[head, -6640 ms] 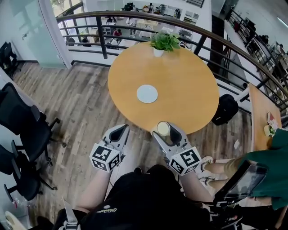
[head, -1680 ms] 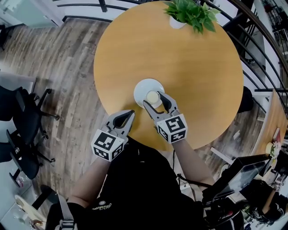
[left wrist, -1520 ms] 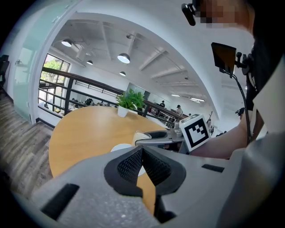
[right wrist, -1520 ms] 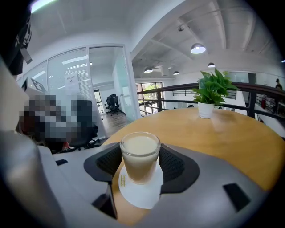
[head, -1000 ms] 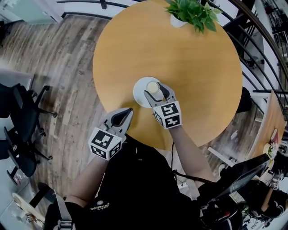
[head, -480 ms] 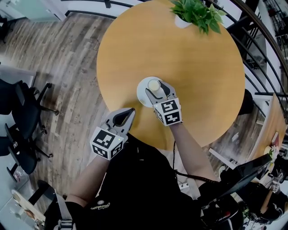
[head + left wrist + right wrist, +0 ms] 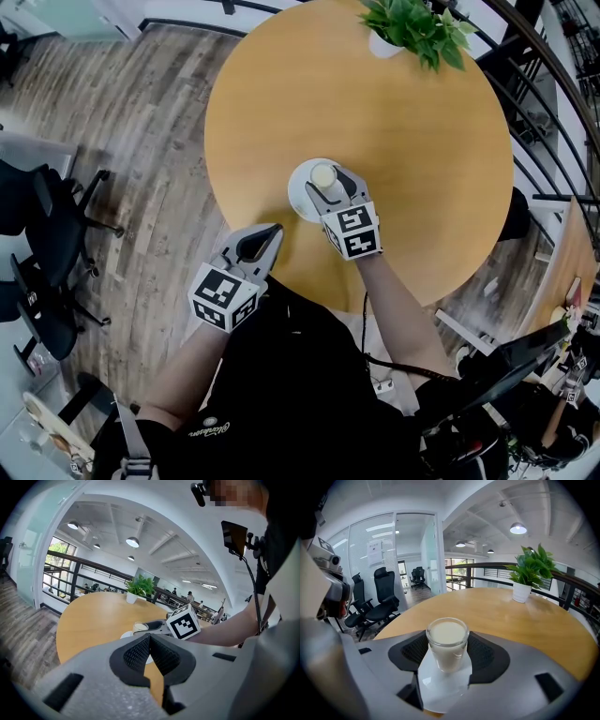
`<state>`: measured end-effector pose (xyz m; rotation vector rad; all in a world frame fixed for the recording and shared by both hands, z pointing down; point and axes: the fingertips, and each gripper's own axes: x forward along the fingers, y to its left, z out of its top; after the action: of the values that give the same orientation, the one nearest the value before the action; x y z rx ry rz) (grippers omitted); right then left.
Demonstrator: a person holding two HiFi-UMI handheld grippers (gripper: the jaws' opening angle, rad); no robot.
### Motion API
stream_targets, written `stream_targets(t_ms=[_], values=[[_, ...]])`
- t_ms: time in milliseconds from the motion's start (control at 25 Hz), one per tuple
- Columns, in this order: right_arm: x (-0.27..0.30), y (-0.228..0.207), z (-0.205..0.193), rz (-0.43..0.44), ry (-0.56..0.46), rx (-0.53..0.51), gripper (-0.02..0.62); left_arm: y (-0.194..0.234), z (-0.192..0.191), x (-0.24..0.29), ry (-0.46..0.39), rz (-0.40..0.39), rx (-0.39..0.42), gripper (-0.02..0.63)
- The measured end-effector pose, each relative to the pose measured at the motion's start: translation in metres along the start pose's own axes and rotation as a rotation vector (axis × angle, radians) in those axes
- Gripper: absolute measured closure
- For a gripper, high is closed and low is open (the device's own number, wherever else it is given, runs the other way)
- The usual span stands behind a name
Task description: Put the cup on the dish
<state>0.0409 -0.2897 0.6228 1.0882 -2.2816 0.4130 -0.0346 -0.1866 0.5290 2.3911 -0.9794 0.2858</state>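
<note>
Right gripper (image 7: 324, 180): fingers clamped on the clear glass cup of milky liquid (image 7: 447, 641), which sits on the small white round dish (image 7: 298, 190) on the round wooden bench (image 7: 422, 159). Left gripper (image 7: 270, 232): fingers together, empty, at the bench edge. Green potted plant (image 7: 412, 28) stands on the far side. Black shirt (image 7: 281, 394) print is unreadable.

1. The cup (image 7: 322, 174) is on the dish (image 7: 298, 178), between the right gripper's (image 7: 325, 181) fingers (image 7: 485, 653).
2. The dish is near the bench's (image 7: 422, 159) front edge, and the plant (image 7: 412, 26) is at its far edge.
3. The left gripper (image 7: 272, 231) is left of the dish.
</note>
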Motion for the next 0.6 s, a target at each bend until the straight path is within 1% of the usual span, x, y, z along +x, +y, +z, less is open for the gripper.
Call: stream_targets(t_ms=[600], values=[[-0.002, 0.0022, -0.0024, -0.013, 0.01, -0.004, 0.337, 0.0007, -0.002, -0.0017, 0.001, 0.005, -0.003, 0.612]])
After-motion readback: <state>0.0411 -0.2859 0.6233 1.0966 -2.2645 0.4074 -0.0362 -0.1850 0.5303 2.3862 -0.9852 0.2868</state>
